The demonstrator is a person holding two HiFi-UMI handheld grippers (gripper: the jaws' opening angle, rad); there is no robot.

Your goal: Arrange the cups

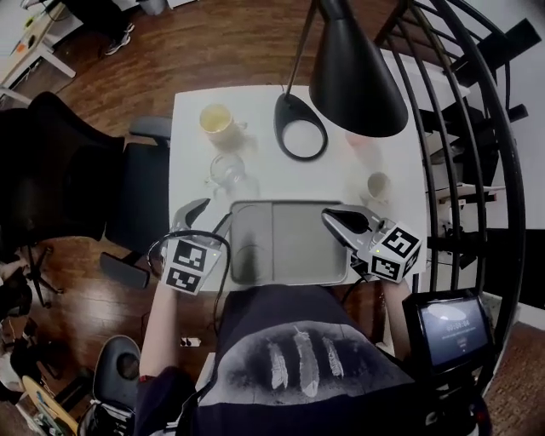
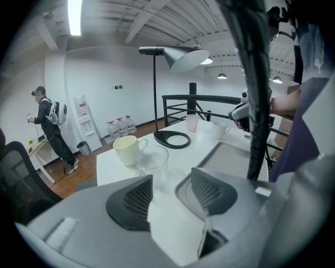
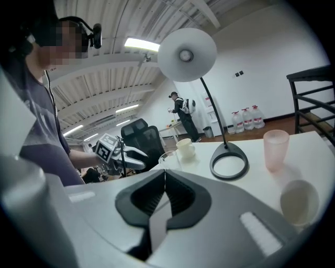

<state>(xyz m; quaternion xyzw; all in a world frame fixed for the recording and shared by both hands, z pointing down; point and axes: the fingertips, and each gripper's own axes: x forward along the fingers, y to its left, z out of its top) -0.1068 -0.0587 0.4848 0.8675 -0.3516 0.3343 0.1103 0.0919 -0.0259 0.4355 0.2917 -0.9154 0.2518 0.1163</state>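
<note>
The left hand-held gripper [image 2: 171,189] has its jaws spread with nothing between them, and hovers at the left edge of the grey tray [image 1: 289,247]. The right hand-held gripper [image 3: 165,191] is pressed together and empty, over the tray's right side. 4 cups stand on the white bench [image 1: 192,102] beyond the tray: a cream mug [image 1: 217,121], a clear glass [image 1: 226,169] just nearer, a pink tumbler [image 1: 362,146] (partly behind the lamp [image 1: 353,77] shade) and a small cup [image 1: 377,185] at right.

White table [image 1: 255,102] on dark wood floor [image 1: 213,43], black desk lamp [image 1: 353,77] standing on it, black office chair [image 1: 68,170] alongside, curved black railing [image 1: 477,102], white walls [image 2: 115,68], ceiling strip light [image 2: 75,15] on.
</note>
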